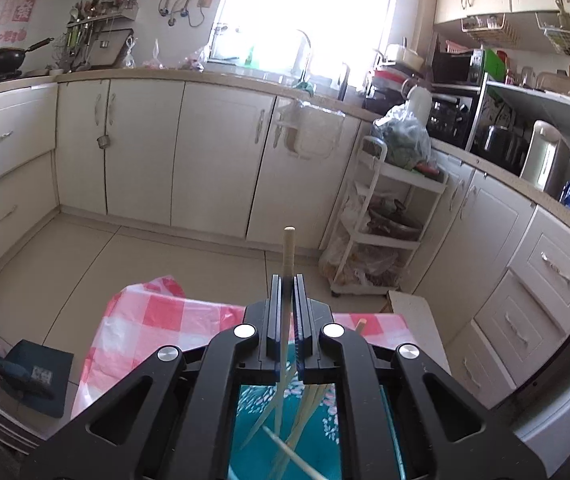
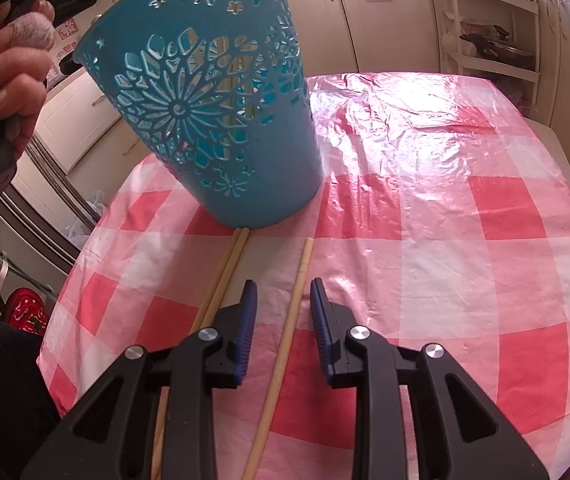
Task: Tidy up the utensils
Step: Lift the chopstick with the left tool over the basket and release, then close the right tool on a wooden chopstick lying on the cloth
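My left gripper [image 1: 287, 280] is shut on a wooden chopstick [image 1: 288, 252] and holds it upright over the teal holder [image 1: 253, 448], where several chopsticks stand inside. In the right wrist view the teal cut-out holder [image 2: 213, 120] stands on the pink checked tablecloth [image 2: 425, 208]. My right gripper [image 2: 283, 286] is open, low over the cloth, with a single chopstick [image 2: 291, 320] lying between its fingers. A pair of chopsticks [image 2: 221, 280] lies just left of it, ends touching the holder's base.
The table stands in a kitchen with cream cabinets [image 1: 145, 152] around it. A white rolling rack [image 1: 381, 224] stands beyond the table's far right corner. A hand [image 2: 13, 80] holds the left gripper's handle at the upper left.
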Tool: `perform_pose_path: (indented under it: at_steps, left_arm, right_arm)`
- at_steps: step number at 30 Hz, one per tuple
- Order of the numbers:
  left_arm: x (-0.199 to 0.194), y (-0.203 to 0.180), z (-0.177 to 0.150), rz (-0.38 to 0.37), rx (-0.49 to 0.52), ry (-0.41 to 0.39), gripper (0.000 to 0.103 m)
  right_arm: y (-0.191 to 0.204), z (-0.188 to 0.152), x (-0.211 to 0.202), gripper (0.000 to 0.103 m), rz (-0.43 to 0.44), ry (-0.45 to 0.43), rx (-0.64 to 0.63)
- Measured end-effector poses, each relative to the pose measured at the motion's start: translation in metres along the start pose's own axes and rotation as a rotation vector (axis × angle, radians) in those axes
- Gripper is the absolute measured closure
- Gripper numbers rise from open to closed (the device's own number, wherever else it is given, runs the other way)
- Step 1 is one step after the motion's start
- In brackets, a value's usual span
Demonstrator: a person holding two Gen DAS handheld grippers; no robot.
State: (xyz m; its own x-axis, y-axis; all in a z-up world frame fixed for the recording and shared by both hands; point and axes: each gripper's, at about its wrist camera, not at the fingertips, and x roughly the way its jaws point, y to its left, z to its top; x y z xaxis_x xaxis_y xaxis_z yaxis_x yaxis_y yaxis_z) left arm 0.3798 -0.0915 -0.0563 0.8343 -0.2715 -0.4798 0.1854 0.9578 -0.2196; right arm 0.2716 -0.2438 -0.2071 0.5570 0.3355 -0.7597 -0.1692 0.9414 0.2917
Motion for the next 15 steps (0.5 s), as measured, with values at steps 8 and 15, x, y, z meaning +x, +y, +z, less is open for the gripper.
perform_pose_path:
  at_steps: [8,15]
  left_arm:
    - [-0.057,0.036,-0.033,0.092,0.01,0.055,0.039]
    - [-0.109,0.082,-0.074,0.146,-0.072,0.07,0.021]
  right_arm:
    - [0.001,0.0,0.0,0.075,0.002,-0.001,0.002]
    - [0.007,-0.003,-0.001,0.075,-0.047,0.002,-0.022]
